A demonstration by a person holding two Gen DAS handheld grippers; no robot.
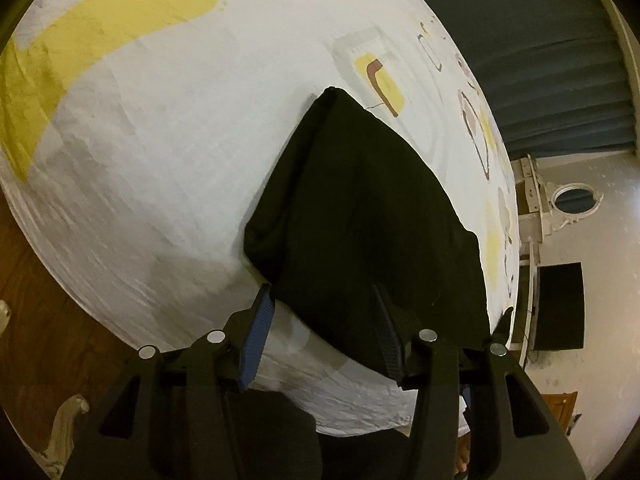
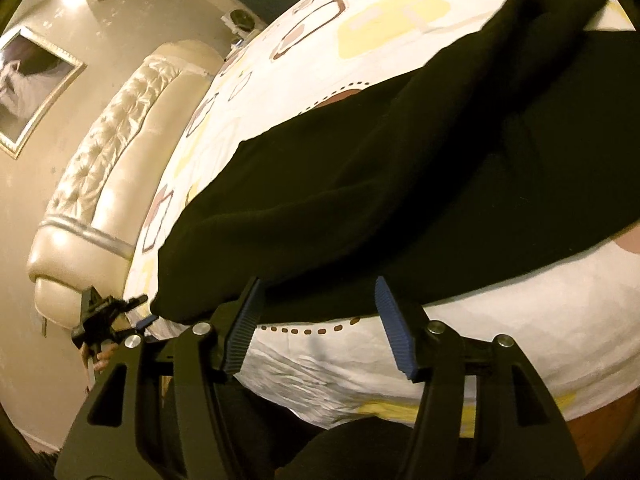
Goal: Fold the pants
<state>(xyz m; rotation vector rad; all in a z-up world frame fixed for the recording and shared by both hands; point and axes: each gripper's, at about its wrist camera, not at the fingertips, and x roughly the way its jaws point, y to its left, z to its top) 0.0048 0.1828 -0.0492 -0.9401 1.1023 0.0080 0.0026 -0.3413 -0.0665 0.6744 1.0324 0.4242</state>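
The left gripper (image 1: 322,308) points down at the near edge of the bed, its two blue-padded fingers (image 1: 256,336) standing apart. The near corner of the black pants (image 1: 360,216) lies between and over them: the right finger is partly covered by the cloth, the left finger sits at the cloth's edge. The pads do not press together on the fabric, so nothing is gripped.

The right gripper (image 2: 320,304) is likewise parted, its blue pads (image 2: 394,324) wide of each other at the near hem of the pants (image 2: 400,200). The cloth edge lies just over the fingertips, but the pads do not pinch it.

The pants lie folded on the bed sheet (image 1: 160,140), a white sheet with yellow, grey and brown shapes. In the left view they form a dark wedge, narrowing toward the far side. In the right view they stretch from near left to far right as a long, thick band.

Beyond the bed, a cream padded headboard (image 2: 108,152) stands at the left, with a framed picture (image 2: 28,84) on the wall. In the left view a blue curtain (image 1: 552,60) hangs at the far right, and wooden floor (image 1: 52,300) shows at the near left.
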